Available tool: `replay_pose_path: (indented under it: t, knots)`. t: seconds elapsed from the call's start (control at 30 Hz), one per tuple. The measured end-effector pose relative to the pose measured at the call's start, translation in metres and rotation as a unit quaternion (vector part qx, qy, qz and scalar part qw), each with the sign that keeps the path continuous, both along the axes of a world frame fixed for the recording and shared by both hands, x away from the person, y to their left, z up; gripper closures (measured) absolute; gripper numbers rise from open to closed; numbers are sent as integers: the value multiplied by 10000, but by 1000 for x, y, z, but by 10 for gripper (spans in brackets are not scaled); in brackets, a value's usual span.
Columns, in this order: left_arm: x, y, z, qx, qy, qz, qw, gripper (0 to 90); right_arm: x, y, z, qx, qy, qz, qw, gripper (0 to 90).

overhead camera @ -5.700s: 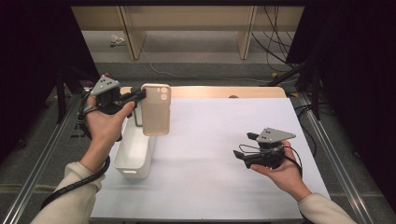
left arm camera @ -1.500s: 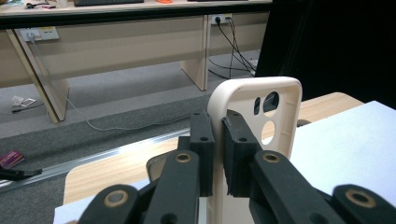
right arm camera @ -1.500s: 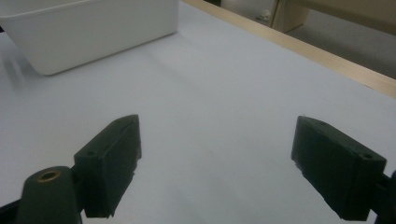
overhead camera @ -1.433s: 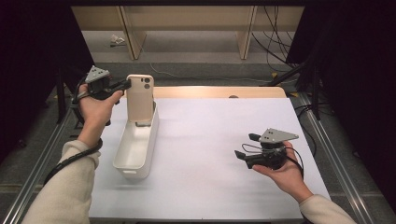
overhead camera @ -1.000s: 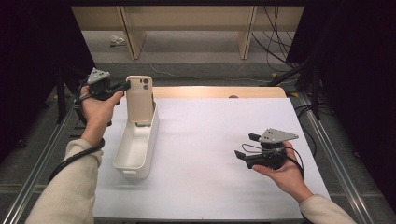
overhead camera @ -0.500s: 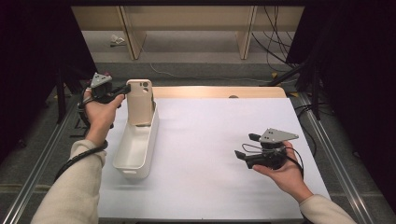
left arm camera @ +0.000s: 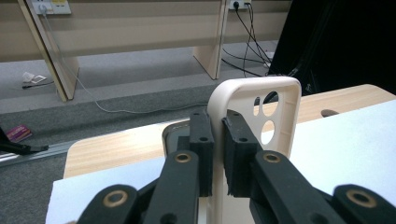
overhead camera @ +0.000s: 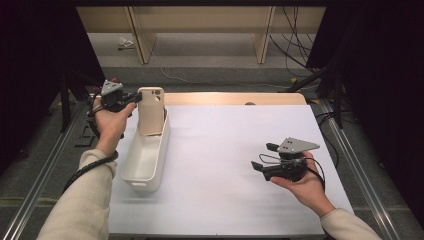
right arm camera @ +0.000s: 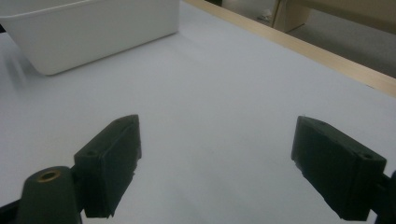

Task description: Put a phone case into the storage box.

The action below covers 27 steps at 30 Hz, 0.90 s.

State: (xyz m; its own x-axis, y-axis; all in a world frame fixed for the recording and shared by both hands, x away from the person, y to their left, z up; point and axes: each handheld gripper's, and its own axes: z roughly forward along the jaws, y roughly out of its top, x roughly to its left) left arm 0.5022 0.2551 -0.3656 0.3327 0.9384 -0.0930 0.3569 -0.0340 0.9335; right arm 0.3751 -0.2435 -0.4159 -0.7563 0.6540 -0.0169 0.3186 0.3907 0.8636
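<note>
At the far left of the tabletop (overhead camera: 240, 150), I held the phone case (overhead camera: 151, 110) upright at the far end of the white bin (overhead camera: 145, 160). My left gripper (overhead camera: 131, 99) was clamped on the case's side wall near the top corner, one jaw inside the shell and one outside, as my left gripper view confirmed for the phone case (left arm camera: 280, 112). The camera cut-outs sat just beside the grip point. The lower edge of the case appeared to sit inside the bin, though I could not tell whether it touched the bin floor or leaned on the end wall.

Handling assessment: I judged the case to be very light, a thin beige shell of flexible or semi-rigid plastic. The wall between the jaws was narrow, so the hold depended on a small contact strip. A case of this kind probably flexes under side load and could twist out of a one-edge grip. The material looked matte rather than glossy, which should have limited slipping. I judged it not fragile; a drop into the bin would do no harm.

Recommended hold: on the rim, away from the cut-outs, where the wall is continuous and stiffest.

My right gripper (overhead camera: 260, 167) rested low over the white surface at the right, jaws wide apart and holding nothing, well apart from the bin (right arm camera: 93, 32).
</note>
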Motion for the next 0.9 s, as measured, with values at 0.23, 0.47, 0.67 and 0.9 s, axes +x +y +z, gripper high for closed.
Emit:
replay_pose_path:
  t: [0.23,0.47,0.67,0.9]
  knots:
    - [2,2,-7,-3,66,55,10000,830,0,0,0,-1,-3,3,10000,168]
    - [3,4,-16,-29,150,111,9998,827,0,1,0,11,-4,1,10000,168]
    - [5,3,-19,-1,170,115,9998,825,0,1,0,10,3,7,10000,168]
    - [7,2,-23,27,215,136,9997,822,0,1,0,20,-6,13,10000,168]
